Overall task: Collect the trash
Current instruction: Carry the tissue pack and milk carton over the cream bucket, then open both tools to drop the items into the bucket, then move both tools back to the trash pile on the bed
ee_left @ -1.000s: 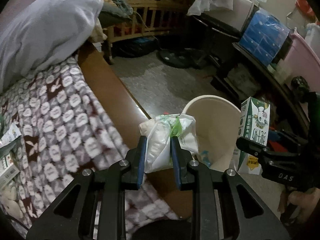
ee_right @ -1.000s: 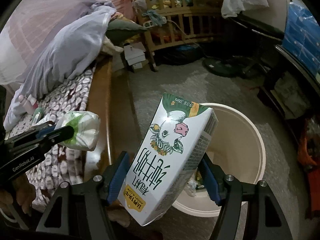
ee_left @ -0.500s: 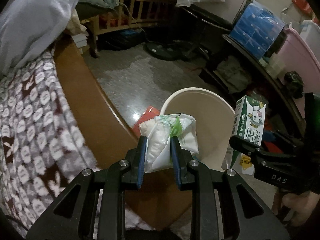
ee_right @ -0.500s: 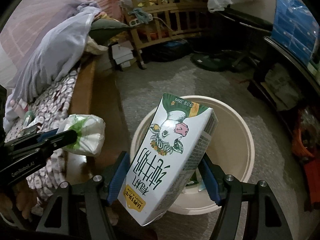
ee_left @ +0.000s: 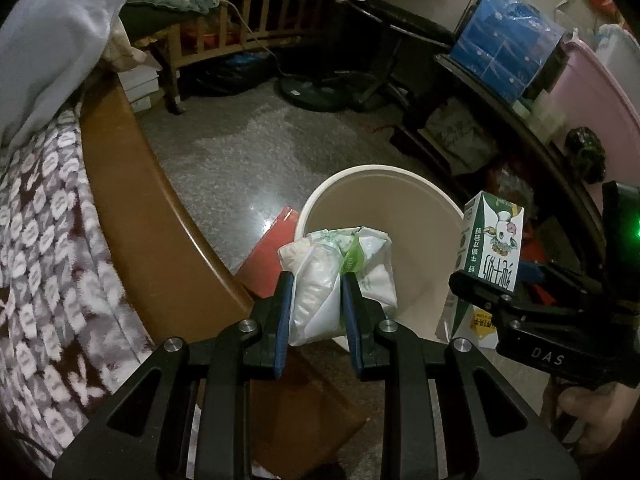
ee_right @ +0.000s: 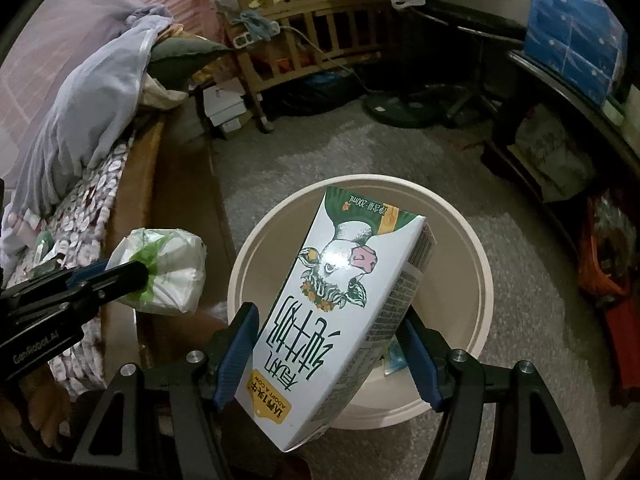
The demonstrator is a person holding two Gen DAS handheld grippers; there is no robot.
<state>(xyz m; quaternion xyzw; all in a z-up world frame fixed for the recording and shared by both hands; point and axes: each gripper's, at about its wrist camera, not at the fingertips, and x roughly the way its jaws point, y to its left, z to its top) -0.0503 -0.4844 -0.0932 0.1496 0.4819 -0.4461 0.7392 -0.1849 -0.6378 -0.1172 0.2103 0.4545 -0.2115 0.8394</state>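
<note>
My left gripper (ee_left: 314, 280) is shut on a crumpled white plastic bag with green print (ee_left: 340, 268) and holds it at the near rim of a round cream trash bin (ee_left: 424, 216) on the floor. My right gripper (ee_right: 328, 316) is shut on a white milk carton with a cow picture (ee_right: 340, 300), held tilted over the bin (ee_right: 476, 280). The carton (ee_left: 494, 246) and right gripper also show at the right in the left wrist view. The bag (ee_right: 168, 272) and left gripper show at the left in the right wrist view.
A bed with a patterned blanket (ee_left: 44, 248) and wooden edge (ee_left: 132, 184) lies left. A wooden crib (ee_right: 320, 20) stands at the back. A fan base (ee_right: 400, 110), dark shelves with a blue pack (ee_left: 508, 48) and a pink tub (ee_left: 592, 96) are right. A red item (ee_left: 272, 256) lies by the bin.
Both grippers have moved away from the bed toward the bin. The bag now sits at the bin's rim and the carton is over its opening. Both grips are unchanged.
</note>
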